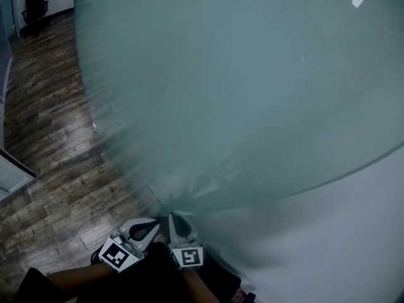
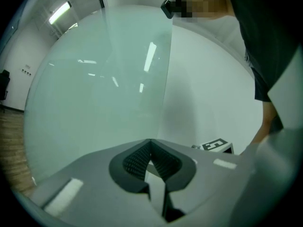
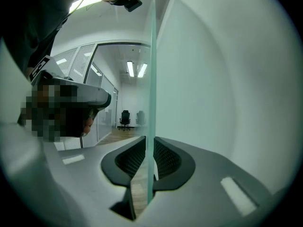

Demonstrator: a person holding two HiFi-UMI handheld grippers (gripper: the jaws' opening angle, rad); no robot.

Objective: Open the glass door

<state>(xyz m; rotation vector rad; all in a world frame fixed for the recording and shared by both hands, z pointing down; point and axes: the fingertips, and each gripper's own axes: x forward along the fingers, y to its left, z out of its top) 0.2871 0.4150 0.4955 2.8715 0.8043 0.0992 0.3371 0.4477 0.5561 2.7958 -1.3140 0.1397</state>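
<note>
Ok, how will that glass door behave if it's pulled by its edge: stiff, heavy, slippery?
The glass door is one tall, unframed pane, so it's probably rigid and heavy, swinging slowly as one piece. Its smooth surface looks slippery; the right gripper, clamped on the bare edge, might slide. That exposed edge could chip if knocked.

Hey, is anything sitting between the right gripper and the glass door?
Nothing visible does. The glass door's edge already runs between the right gripper's jaws, whose pads close on its two faces. On the wood floor beside it, only a distant office chair shows.
</note>
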